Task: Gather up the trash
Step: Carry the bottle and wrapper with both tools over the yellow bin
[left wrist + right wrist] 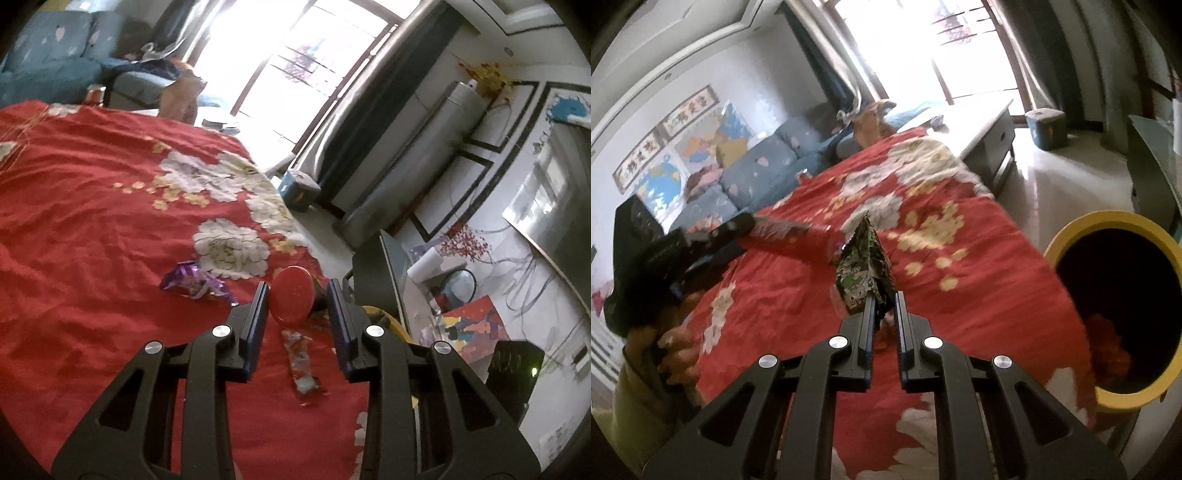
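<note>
While the right gripper [885, 295] is pinching a crumpled green printed snack wrapper [864, 269] between its closed fingers above the red floral bedspread [979, 280], the left gripper [297, 291] is holding a red-capped cylindrical can [290, 301] in narrow fingers. Some rubbish is already lying inside the yellow-rimmed round bin [1067, 236] beside the bed. Two pieces are still waiting on the cover: a purple foil wrapper [192, 282] and a clear crinkled plastic wrapper [301, 360]. Collection looks partway done.
</note>
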